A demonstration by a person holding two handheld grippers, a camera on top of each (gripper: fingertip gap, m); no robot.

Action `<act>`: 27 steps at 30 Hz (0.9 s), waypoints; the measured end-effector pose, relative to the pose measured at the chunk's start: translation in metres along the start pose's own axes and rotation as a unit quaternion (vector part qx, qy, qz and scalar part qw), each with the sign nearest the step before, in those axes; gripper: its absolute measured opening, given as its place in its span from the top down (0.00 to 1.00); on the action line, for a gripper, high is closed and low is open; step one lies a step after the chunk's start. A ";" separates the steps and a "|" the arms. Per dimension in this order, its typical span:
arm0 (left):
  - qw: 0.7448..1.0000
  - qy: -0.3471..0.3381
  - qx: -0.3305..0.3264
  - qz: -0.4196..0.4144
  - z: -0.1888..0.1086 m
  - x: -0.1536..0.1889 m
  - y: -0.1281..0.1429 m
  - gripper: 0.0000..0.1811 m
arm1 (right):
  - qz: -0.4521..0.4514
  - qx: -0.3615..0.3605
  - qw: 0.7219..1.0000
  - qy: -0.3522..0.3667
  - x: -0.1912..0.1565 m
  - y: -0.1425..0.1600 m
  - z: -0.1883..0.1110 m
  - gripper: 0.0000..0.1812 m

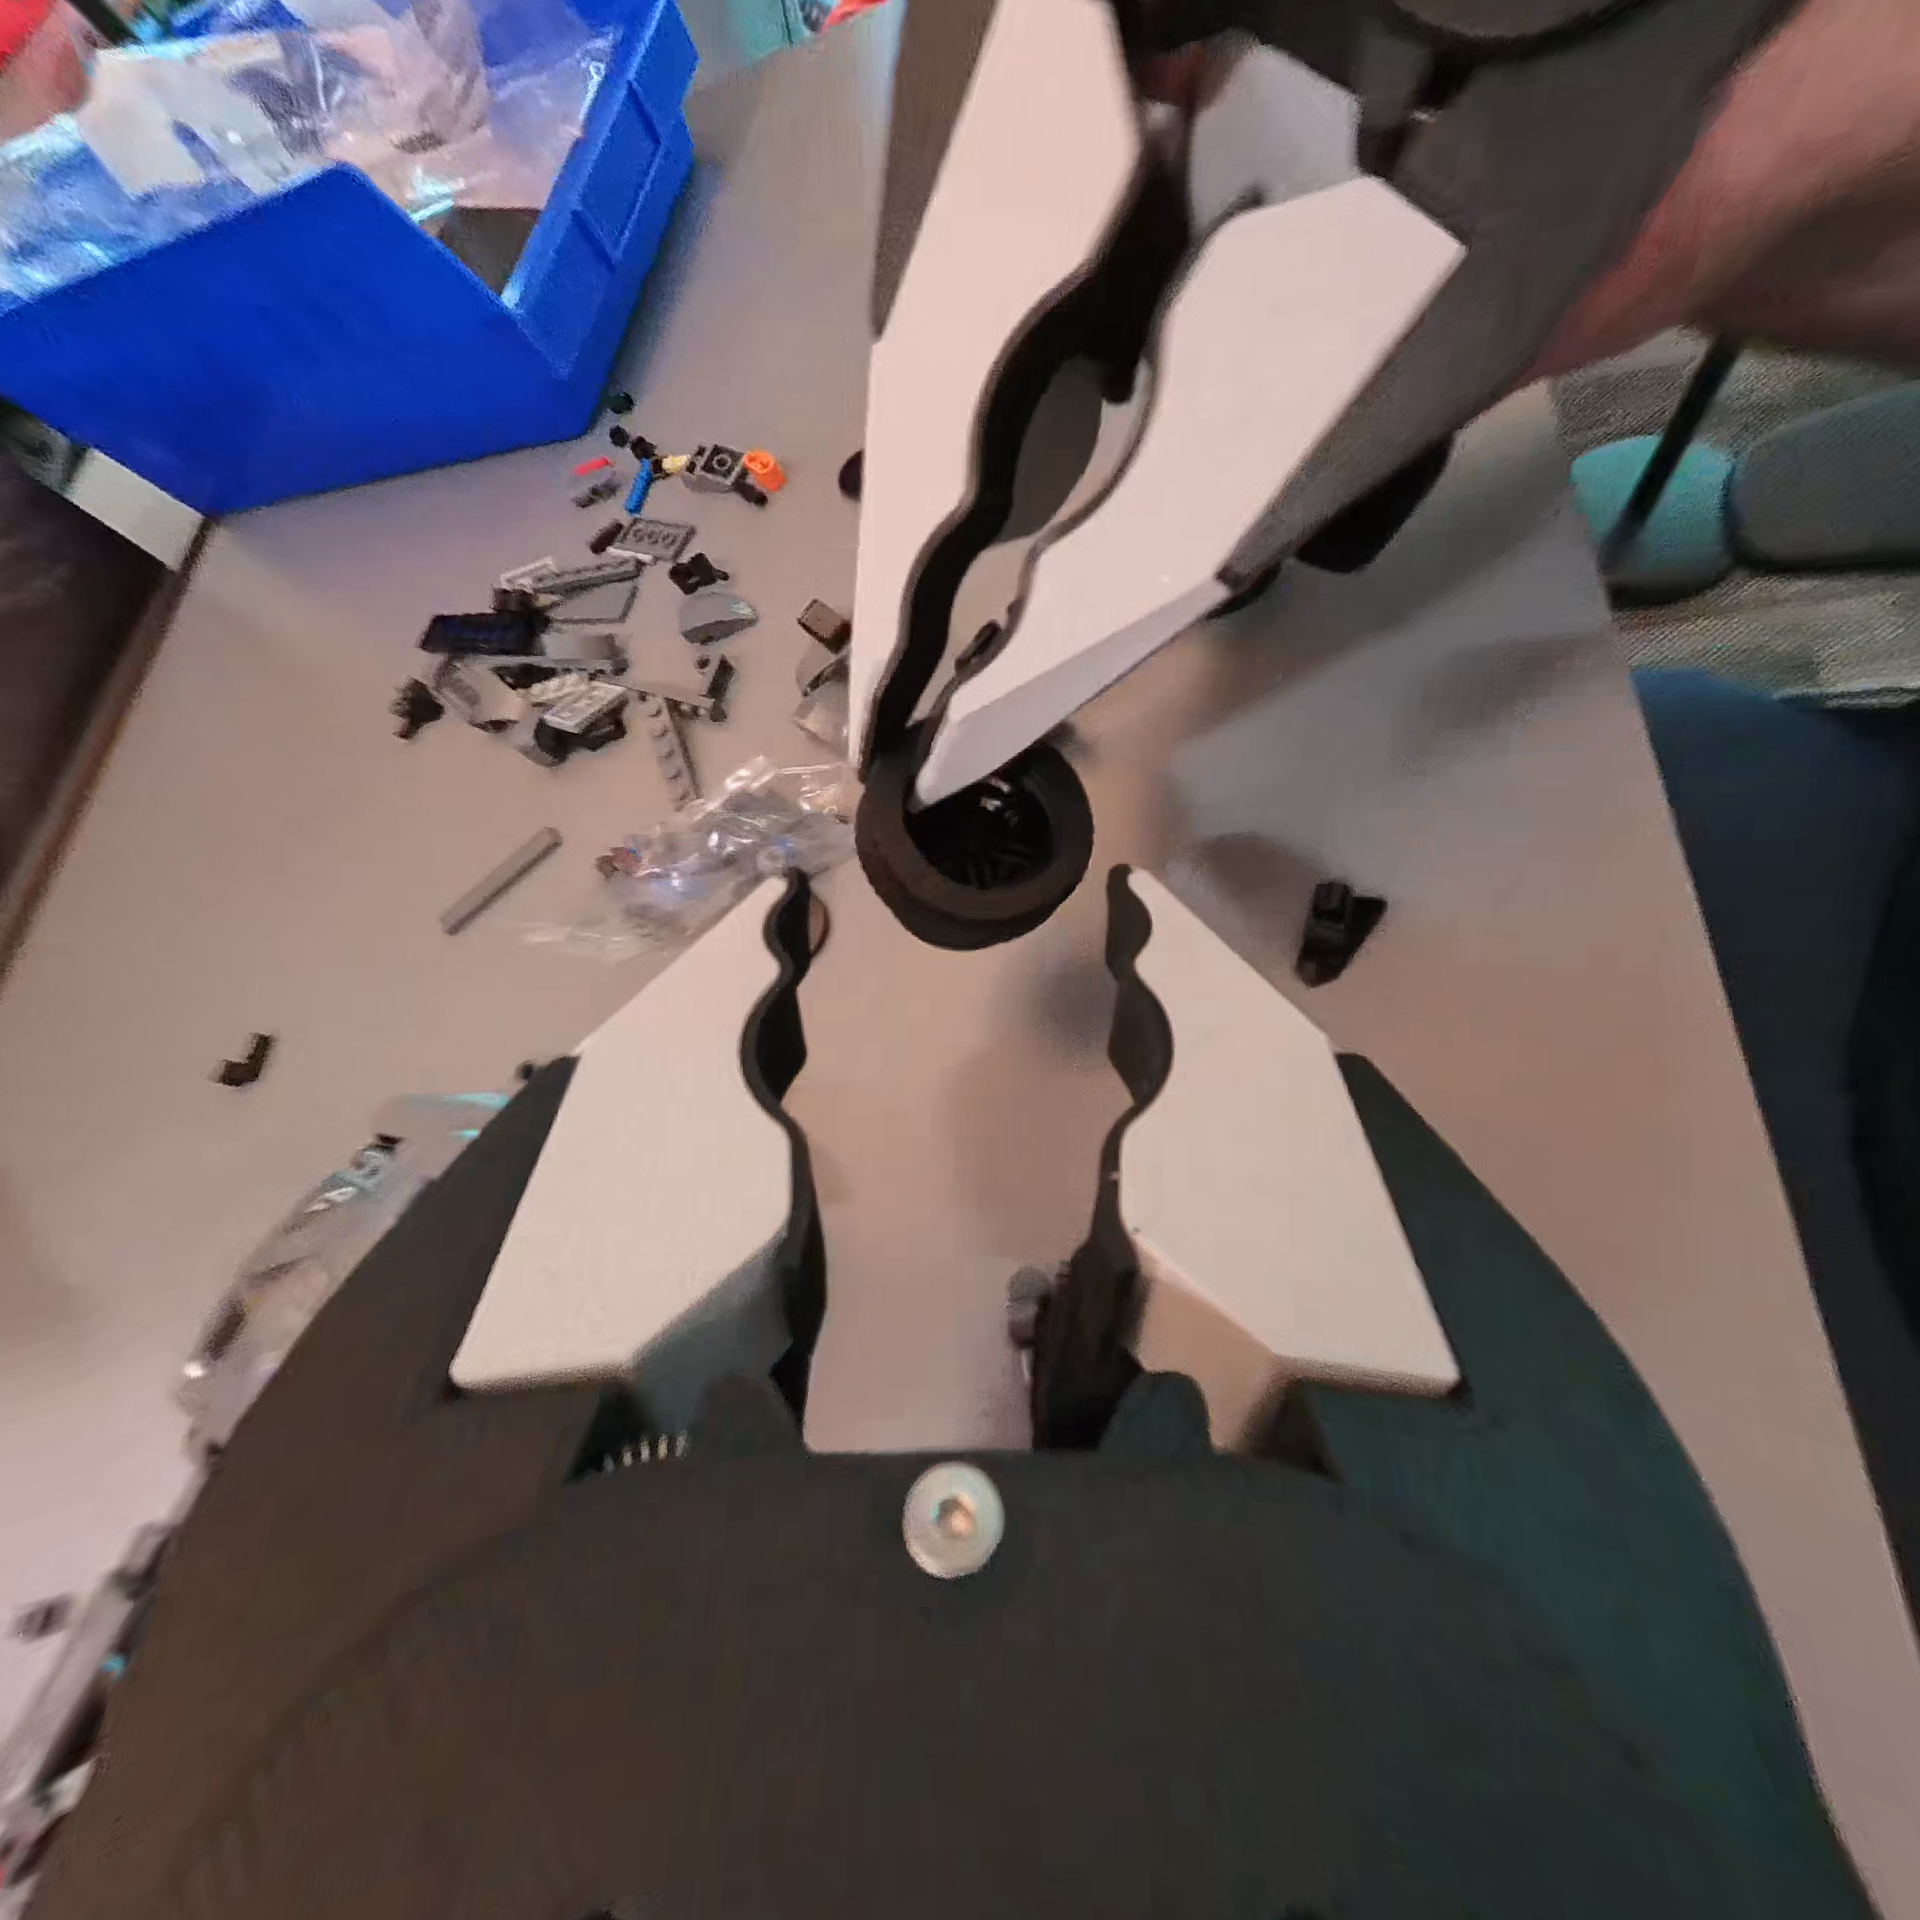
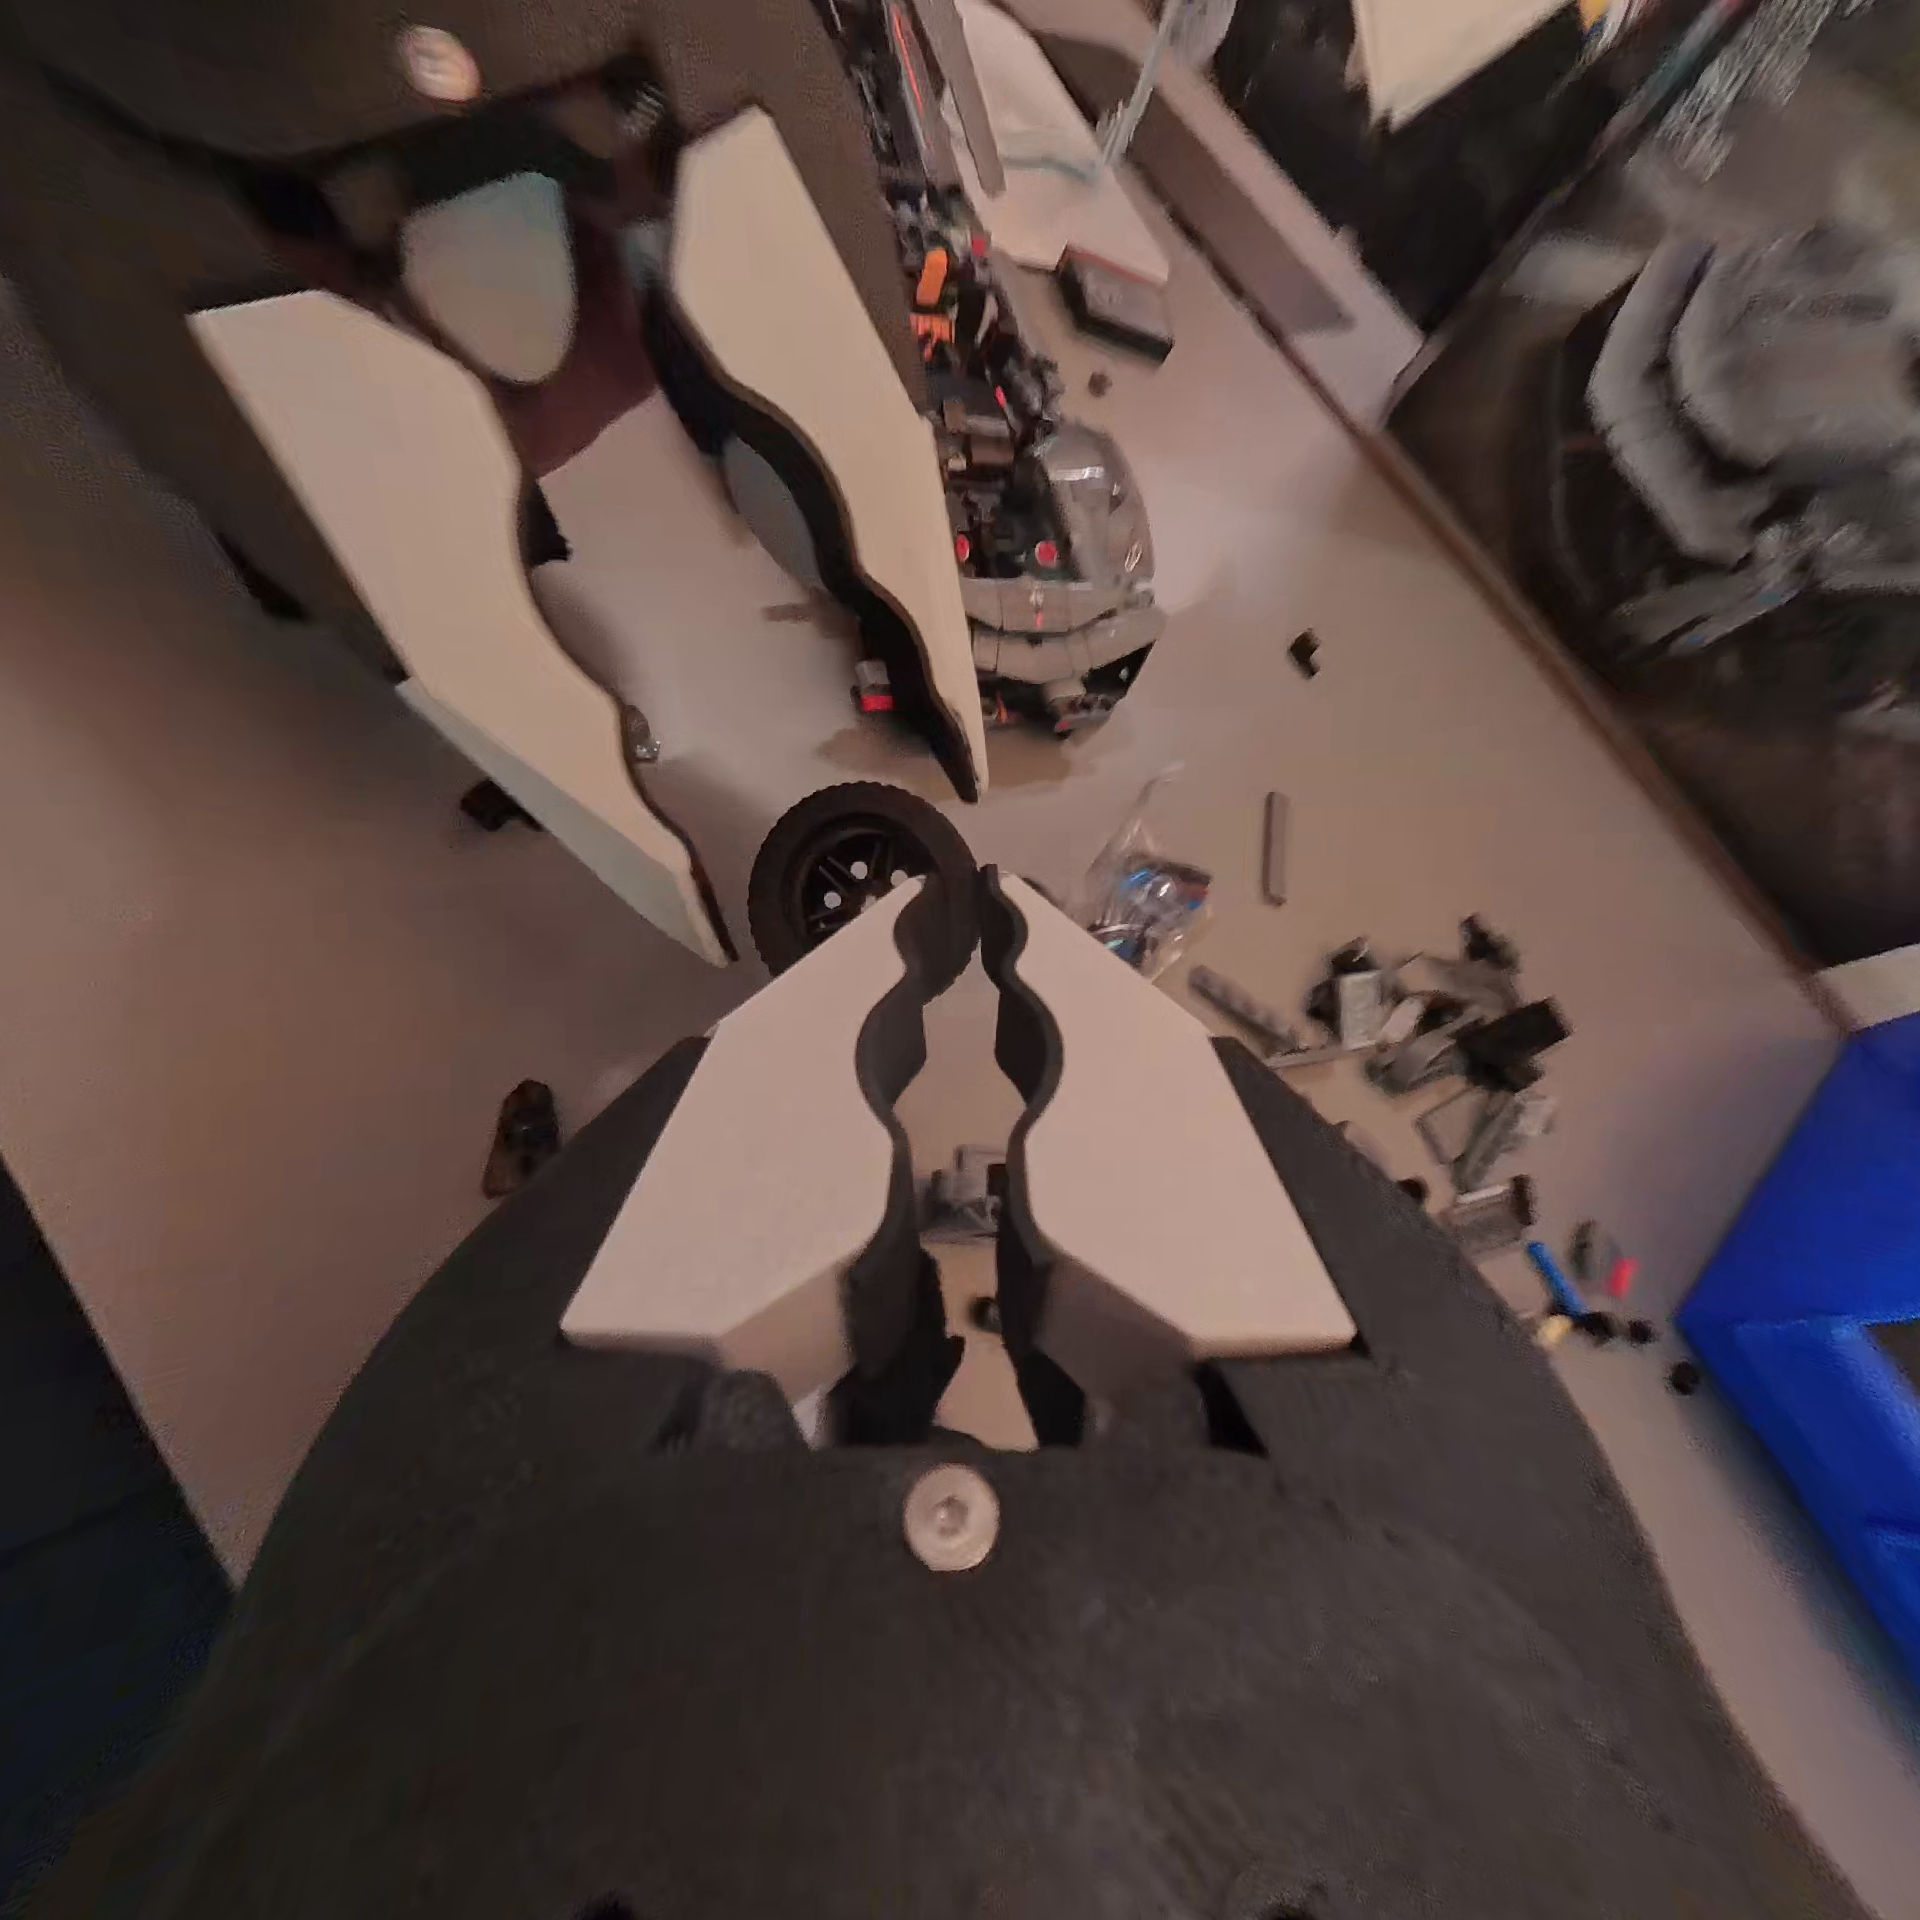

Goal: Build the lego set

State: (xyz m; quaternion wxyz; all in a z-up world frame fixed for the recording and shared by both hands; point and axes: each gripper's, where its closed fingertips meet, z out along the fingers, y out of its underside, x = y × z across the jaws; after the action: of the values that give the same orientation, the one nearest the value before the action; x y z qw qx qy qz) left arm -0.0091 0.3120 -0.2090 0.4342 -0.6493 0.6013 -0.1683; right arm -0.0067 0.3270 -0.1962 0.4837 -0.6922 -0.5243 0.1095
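Two grippers are meeting at centre frame over the bench — the right gripper is pinching a wheel's rim in nearly closed jaws, the left gripper is holding its jaws wide and empty. Judging by the car at upper centre, the body is largely built; wheels are remaining. Loose parts, a bag and a blue bin are crowding the upper left.

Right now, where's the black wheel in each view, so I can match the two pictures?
Left wrist view: wheel at centre, pinched by the right claw coming from above, just beyond the open left claw.
Right wrist view: wheel at centre, at the right claw's tips.
Shared landmark: blue bin, upper left in the left view, lower right in the right.
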 end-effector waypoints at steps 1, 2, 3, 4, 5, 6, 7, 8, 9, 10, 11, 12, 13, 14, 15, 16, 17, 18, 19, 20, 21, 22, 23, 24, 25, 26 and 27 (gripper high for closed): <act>1.000 0.009 0.004 -0.019 0.001 0.000 -0.001 0.70 | -0.024 0.012 0.999 0.017 0.001 -0.003 -0.003 0.97; 0.999 0.020 0.007 -0.038 0.002 0.002 -0.001 0.71 | -0.042 0.021 0.998 0.035 0.002 -0.006 -0.005 0.97; 0.998 0.036 0.013 -0.056 0.003 0.005 -0.002 0.71 | -0.058 0.031 0.997 0.046 0.001 -0.008 -0.008 0.97; 0.996 0.048 0.020 -0.069 0.003 0.007 -0.004 0.72 | -0.076 0.044 0.995 0.052 -0.001 -0.012 -0.010 0.97; 0.995 0.055 0.024 -0.080 0.004 0.008 -0.005 0.74 | -0.095 0.058 0.992 0.063 -0.003 -0.015 -0.012 0.97; 0.993 0.067 0.027 -0.091 0.005 0.010 -0.006 0.75 | -0.115 0.067 0.988 0.075 -0.004 -0.018 -0.014 0.97; 0.991 0.078 0.033 -0.101 0.005 0.012 -0.007 0.75 | -0.138 0.070 0.984 0.088 -0.006 -0.019 -0.015 0.97; 0.990 0.087 0.039 -0.108 0.005 0.013 -0.008 0.75 | -0.158 0.073 0.980 0.100 -0.007 -0.020 -0.016 0.97; 0.988 0.095 0.044 -0.113 0.005 0.014 -0.008 0.75 | -0.170 0.079 0.976 0.110 -0.008 -0.021 -0.017 0.97; 0.987 0.101 0.050 -0.117 0.004 0.015 -0.010 0.75 | -0.177 0.086 0.973 0.117 -0.008 -0.022 -0.018 0.97; 0.986 0.107 0.055 -0.118 0.003 0.017 -0.011 0.75 | -0.181 0.095 0.972 0.119 -0.009 -0.023 -0.020 0.97; 0.985 0.112 0.062 -0.117 0.001 0.018 -0.014 0.75 | -0.183 0.107 0.970 0.121 -0.010 -0.025 -0.023 0.97; 0.985 0.112 0.068 -0.112 0.000 0.019 -0.016 0.76 | -0.186 0.118 0.968 0.121 -0.011 -0.027 -0.026 0.97; 0.987 0.107 0.067 -0.098 -0.001 0.019 -0.017 0.76 | -0.188 0.123 0.967 0.120 -0.012 -0.028 -0.028 0.97; 0.990 0.098 0.067 -0.081 -0.001 0.020 -0.018 0.75 | -0.192 0.128 0.966 0.118 -0.013 -0.028 -0.029 0.97; 0.991 0.092 0.065 -0.066 -0.002 0.020 -0.018 0.76 | -0.194 0.134 0.965 0.115 -0.015 -0.029 -0.031 0.97; 0.993 0.085 0.064 -0.053 -0.002 0.020 -0.019 0.75 | -0.190 0.138 0.966 0.111 -0.016 -0.030 -0.033 0.97; 0.994 0.079 0.066 -0.041 -0.003 0.020 -0.020 0.76 | -0.182 0.142 0.967 0.107 -0.016 -0.030 -0.034 0.97; 0.994 0.077 0.068 -0.033 -0.004 0.021 -0.021 0.76 | -0.171 0.148 0.969 0.101 -0.016 -0.031 -0.036 0.96; 0.995 0.072 0.070 -0.021 -0.005 0.021 -0.022 0.76 | -0.156 0.152 0.972 0.094 -0.015 -0.031 -0.038 0.94; 0.996 0.060 0.069 -0.005 -0.006 0.021 -0.023 0.76 | -0.135 0.151 0.976 0.085 -0.014 -0.030 -0.039 0.91; 0.997 0.050 0.063 0.013 -0.005 0.021 -0.022 0.76 | -0.113 0.147 0.980 0.076 -0.012 -0.029 -0.039 0.86; 0.997 0.041 0.057 0.030 -0.004 0.021 -0.020 0.76 | -0.095 0.145 0.982 0.071 -0.010 -0.028 -0.041 0.81; 0.997 0.033 0.054 0.041 -0.003 0.022 -0.021 0.76 | -0.081 0.144 0.984 0.064 -0.008 -0.027 -0.043 0.80; 0.997 0.025 0.055 0.051 -0.003 0.022 -0.023 0.76 | -0.069 0.141 0.986 0.051 -0.008 -0.025 -0.045 0.80; 0.997 0.022 0.053 0.060 -0.003 0.024 -0.024 0.76 | -0.057 0.137 0.988 0.034 -0.010 -0.024 -0.046 0.82; 0.996 0.017 0.056 0.069 -0.003 0.024 -0.025 0.76 | -0.046 0.135 0.990 0.016 -0.013 -0.023 -0.046 0.84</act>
State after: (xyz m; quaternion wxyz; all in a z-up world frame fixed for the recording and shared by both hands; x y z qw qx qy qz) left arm 0.0100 0.2858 -0.1956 0.4701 -0.5780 0.6417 -0.1821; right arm 0.0042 0.2901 -0.1592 0.5856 -0.5973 -0.5280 0.1463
